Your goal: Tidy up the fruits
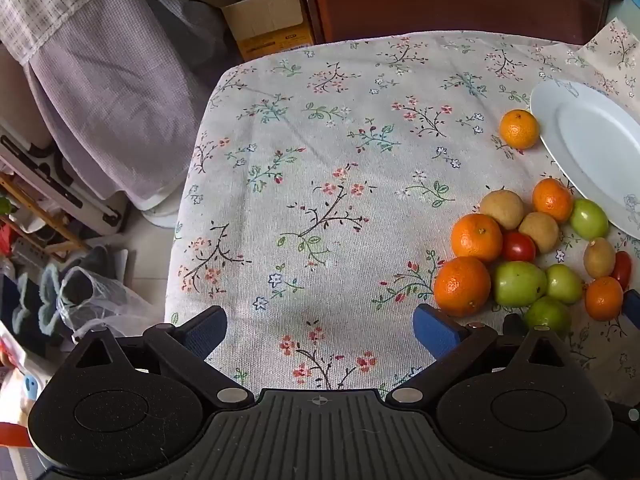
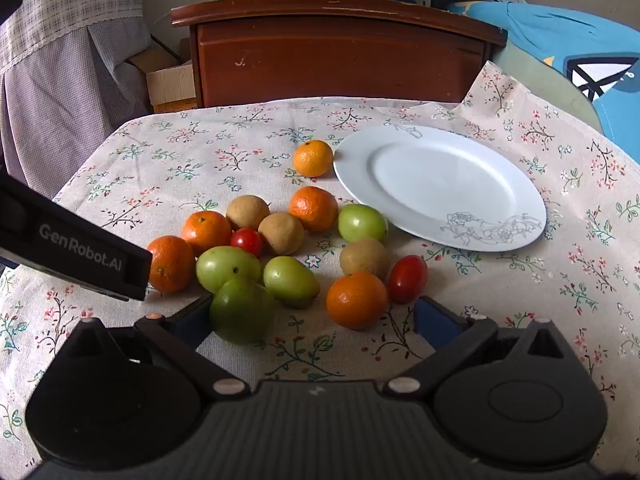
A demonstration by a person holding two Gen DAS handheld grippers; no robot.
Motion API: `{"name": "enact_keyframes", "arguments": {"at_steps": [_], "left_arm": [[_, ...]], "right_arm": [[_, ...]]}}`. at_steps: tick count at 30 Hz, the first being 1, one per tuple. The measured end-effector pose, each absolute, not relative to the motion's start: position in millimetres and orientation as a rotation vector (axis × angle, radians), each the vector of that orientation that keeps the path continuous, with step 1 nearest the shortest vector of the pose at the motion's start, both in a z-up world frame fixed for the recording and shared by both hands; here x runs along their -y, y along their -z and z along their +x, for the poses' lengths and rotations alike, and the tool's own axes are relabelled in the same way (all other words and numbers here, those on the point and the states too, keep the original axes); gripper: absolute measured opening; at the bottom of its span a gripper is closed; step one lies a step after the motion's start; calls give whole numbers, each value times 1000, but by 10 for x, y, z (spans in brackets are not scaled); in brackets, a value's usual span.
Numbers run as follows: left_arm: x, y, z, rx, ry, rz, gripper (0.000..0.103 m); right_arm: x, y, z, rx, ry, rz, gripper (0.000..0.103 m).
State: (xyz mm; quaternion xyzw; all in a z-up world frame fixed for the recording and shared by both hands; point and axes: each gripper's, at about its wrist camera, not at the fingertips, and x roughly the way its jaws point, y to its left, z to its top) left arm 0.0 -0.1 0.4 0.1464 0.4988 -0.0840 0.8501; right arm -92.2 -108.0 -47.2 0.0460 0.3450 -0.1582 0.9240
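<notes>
I have the fruit in a loose cluster on the floral cloth point(image 2: 160, 160) that covers the desk. There are five oranges; the far orange point(image 2: 313, 158) sits apart from the rest, just beside the left rim of the white plate point(image 2: 520, 200), which holds nothing. Nearer me lie three brown fruits, among them one point(image 2: 364, 257) just near of the plate, and two red tomatoes: one point(image 2: 247, 241) wedged in the middle of the cluster, the other point(image 2: 407, 279) on its right side, close to the nearest orange point(image 2: 357, 300). Four green fruits fill in the near part; the closest green fruit point(image 2: 241, 310) lies just inside the left finger of my right gripper point(image 2: 312, 320), whose jaws stand wide apart and grip nothing.

My left gripper point(image 1: 320, 332) hangs over bare cloth to the left of the pile, jaws wide open and empty, with a large orange point(image 1: 462, 286) just beyond its right finger. Past the far edge of the desk stands a brown wooden cabinet point(image 2: 340, 60), with a cardboard box point(image 1: 266, 20) to its left.
</notes>
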Motion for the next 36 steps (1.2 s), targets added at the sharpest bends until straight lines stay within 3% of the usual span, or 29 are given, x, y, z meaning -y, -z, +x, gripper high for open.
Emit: {"name": "enact_keyframes", "arguments": {"at_steps": [12, 25, 36], "left_arm": [[-10, -337, -68, -1001, 178, 290, 101], [-82, -477, -278, -964, 195, 288, 100], [-128, -601, -421, -930, 214, 278, 101]], "right_arm": [[1120, 439, -911, -720, 321, 99, 102], [1225, 188, -907, -1005, 301, -43, 102], [1152, -361, -1182, -818, 401, -131, 102]]}}
